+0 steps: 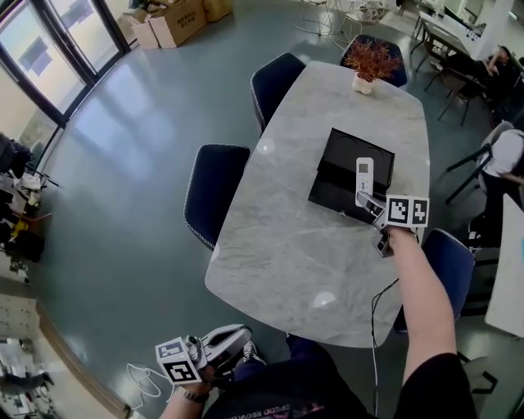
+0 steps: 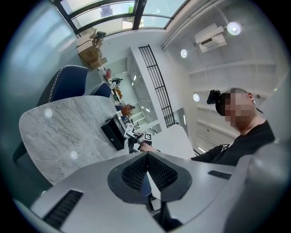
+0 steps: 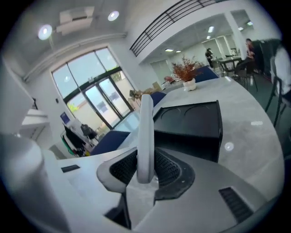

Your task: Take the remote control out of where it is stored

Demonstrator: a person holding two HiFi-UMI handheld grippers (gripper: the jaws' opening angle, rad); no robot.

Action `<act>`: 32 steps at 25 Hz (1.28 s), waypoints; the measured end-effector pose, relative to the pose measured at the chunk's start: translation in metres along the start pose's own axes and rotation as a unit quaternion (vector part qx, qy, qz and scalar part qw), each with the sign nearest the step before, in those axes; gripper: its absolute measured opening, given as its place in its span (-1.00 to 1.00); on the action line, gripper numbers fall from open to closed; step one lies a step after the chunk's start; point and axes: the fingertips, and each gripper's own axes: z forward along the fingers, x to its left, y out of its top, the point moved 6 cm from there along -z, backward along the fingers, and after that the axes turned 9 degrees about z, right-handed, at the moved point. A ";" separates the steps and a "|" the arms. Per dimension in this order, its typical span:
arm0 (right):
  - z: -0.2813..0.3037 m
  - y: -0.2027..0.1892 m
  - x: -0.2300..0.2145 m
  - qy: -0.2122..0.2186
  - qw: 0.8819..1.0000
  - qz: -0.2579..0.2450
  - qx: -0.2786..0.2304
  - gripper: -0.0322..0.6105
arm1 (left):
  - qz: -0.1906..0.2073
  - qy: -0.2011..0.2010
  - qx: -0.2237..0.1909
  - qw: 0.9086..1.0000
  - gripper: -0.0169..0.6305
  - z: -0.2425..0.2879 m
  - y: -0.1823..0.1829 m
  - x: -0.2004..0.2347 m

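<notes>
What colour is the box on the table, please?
Black rectangular box; clearest in the head view.

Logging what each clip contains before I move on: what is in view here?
table: one, pale marble, centre
box: one, black, on the table's right part
remote: one, white, held upright, in front of the box in the head view
plant: one, reddish, in a white pot, at the table's far end
chairs: four, navy, around the table
cardboard boxes: several, brown, on the floor by the windows
bystanders: at least two, at the right edge
right gripper: shut on the remote's lower end
left gripper: shut, empty, low beside the person, off the table
</notes>
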 end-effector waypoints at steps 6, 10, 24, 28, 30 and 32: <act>-0.042 -0.033 0.028 0.094 0.982 0.132 -0.098 -0.55 | 0.009 -0.021 0.015 1.000 -0.93 -0.016 0.003 -0.006; -0.064 -0.062 0.052 0.133 0.971 0.157 -0.120 -0.55 | 0.015 -0.035 0.025 0.999 -0.93 -0.027 0.002 -0.011; -0.129 -0.195 0.150 0.243 0.936 0.212 -0.140 -0.55 | 0.020 -0.089 0.066 0.994 -0.93 -0.067 -0.015 -0.028; -0.153 -0.251 0.184 0.250 0.933 0.218 -0.141 -0.55 | 0.029 -0.119 0.091 0.988 -0.93 -0.077 -0.020 -0.037; -0.164 -0.279 0.200 0.252 0.930 0.226 -0.144 -0.55 | 0.030 -0.130 0.103 0.986 -0.93 -0.085 -0.025 -0.041; -0.174 -0.307 0.216 0.252 0.927 0.234 -0.148 -0.55 | 0.031 -0.140 0.113 0.983 -0.93 -0.095 -0.030 -0.045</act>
